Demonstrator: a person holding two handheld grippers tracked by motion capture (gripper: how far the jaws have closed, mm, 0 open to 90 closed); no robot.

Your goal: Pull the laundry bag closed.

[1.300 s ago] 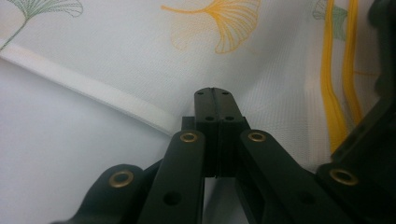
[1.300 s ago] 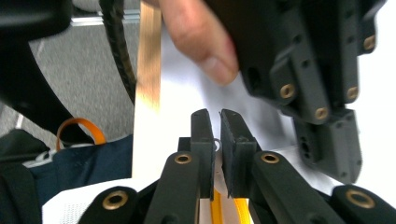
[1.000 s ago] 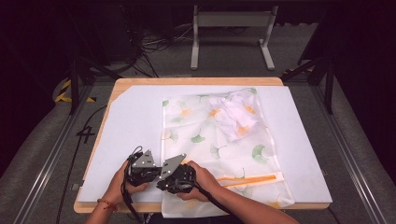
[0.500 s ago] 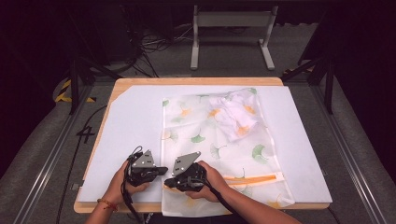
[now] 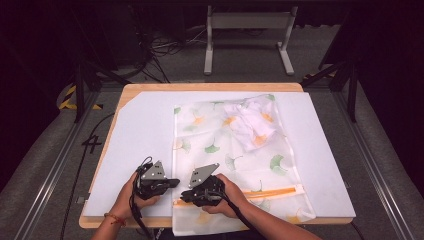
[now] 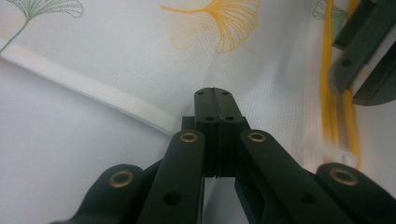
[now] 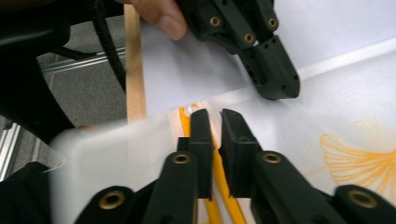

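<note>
At the lower centre of the high view, a translucent mesh laundry bag (image 5: pixel 235 150) printed with green and orange ginkgo leaves lies flat on the white sheet (image 5: pixel 145 125) that covers the wooden desk (image 5: pixel 210 86). Its near end overhangs the desk's front edge, and a crumpled white cloth (image 5: pixel 252 122) lies in its far end, toward the upper right of the bag. The orange zipper (image 5: pixel 270 192) runs across the bag's lower part, from the right claw out to the lower right.

The left claw (image 5: pixel 173 181) sits at the bag's left edge, just left of the right claw (image 5: pixel 186 195), the two close together. In the left gripper view the left claw (image 6: pixel 213 95) is clenched, its jaws pressed flat together at the frame's centre over the mesh just inside the white hem (image 6: pixel 88 91), which slants from the upper left to the jaws; whether fabric is pinched between the tips cannot be told. The zipper (image 6: pixel 330 107) runs down the right of that frame, beside the other claw (image 6: pixel 369 56) at the upper right.

In the right gripper view the right claw (image 7: pixel 215 119) stands over the zipper's end (image 7: pixel 189 114), jaws nearly closed with a narrow slit between them, having just parted slightly; the orange zipper tape (image 7: pixel 219 177) passes between and beneath them. The left claw (image 7: pixel 273 77) rests on the hem at the upper centre.
</note>
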